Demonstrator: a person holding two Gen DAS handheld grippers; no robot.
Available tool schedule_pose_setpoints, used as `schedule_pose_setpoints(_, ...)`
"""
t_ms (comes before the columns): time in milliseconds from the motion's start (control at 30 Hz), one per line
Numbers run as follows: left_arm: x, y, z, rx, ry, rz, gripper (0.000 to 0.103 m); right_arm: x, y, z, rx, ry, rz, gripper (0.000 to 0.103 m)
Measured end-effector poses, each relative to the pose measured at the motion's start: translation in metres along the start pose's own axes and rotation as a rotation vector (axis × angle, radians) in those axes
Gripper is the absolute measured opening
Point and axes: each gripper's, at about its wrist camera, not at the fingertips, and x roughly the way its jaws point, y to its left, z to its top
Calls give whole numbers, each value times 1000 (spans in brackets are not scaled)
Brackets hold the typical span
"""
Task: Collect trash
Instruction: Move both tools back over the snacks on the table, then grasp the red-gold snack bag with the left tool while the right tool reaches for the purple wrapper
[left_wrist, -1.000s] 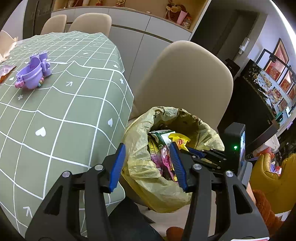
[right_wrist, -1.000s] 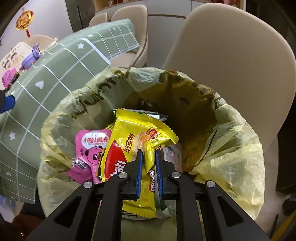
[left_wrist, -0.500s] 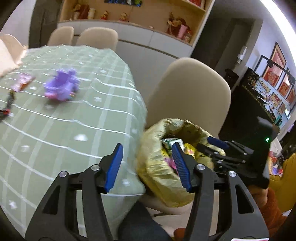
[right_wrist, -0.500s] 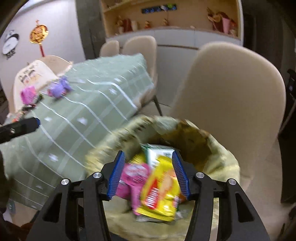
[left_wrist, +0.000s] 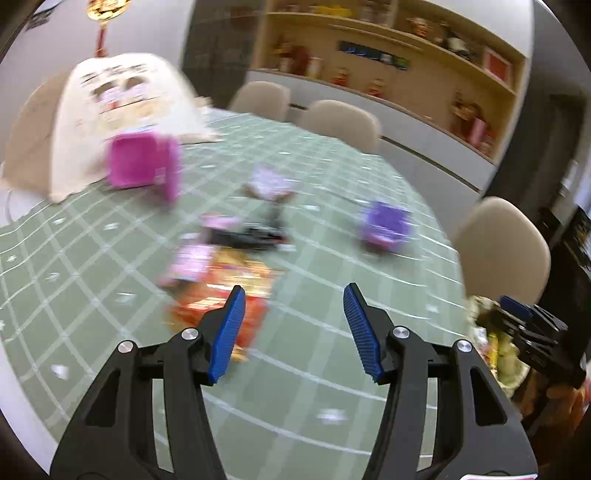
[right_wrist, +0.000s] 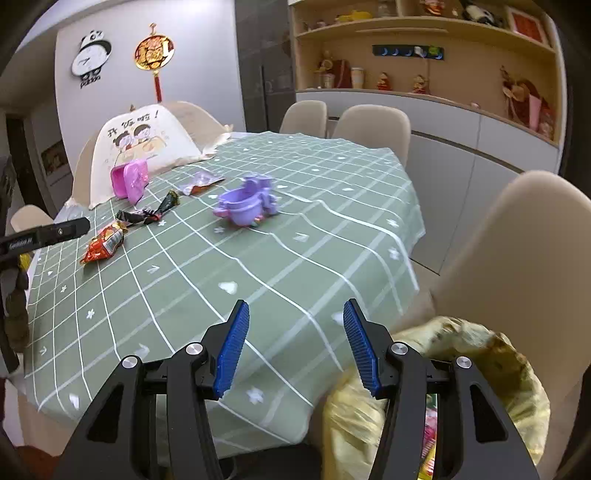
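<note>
While we look across the table (right_wrist: 332, 229), three wrappers lie at mid left: a red one (right_wrist: 103, 245), a black one (right_wrist: 147, 214) and a pale one (right_wrist: 199, 182). They look light, crinkly and slippery; pinch a flat end. One bag (right_wrist: 480, 354) sits lower right. Our right gripper (right_wrist: 295, 347) and left gripper (left_wrist: 291, 332) both stand released, empty.

The left gripper (left_wrist: 293, 334) tilts downward, its blue-padded jaws standing apart with nothing between them; the right gripper (right_wrist: 295, 345) tilts downward too, jaws spread wide and empty; a dark-gloved hand (right_wrist: 14, 306) grips the left tool's handle
</note>
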Motion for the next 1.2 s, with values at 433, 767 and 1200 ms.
schedule_pose_setpoints(433, 59, 33, 9, 74, 165, -10, 50, 38, 58, 38, -18, 55, 0, 50)
schedule_pose_setpoints(767, 44, 51, 15, 26, 90, -103, 13, 108, 113, 96, -24, 71, 133, 50)
schedule_pose_setpoints(1200, 34, 93, 27, -143, 46, -100, 13, 231, 152, 172, 123, 162, 82, 50)
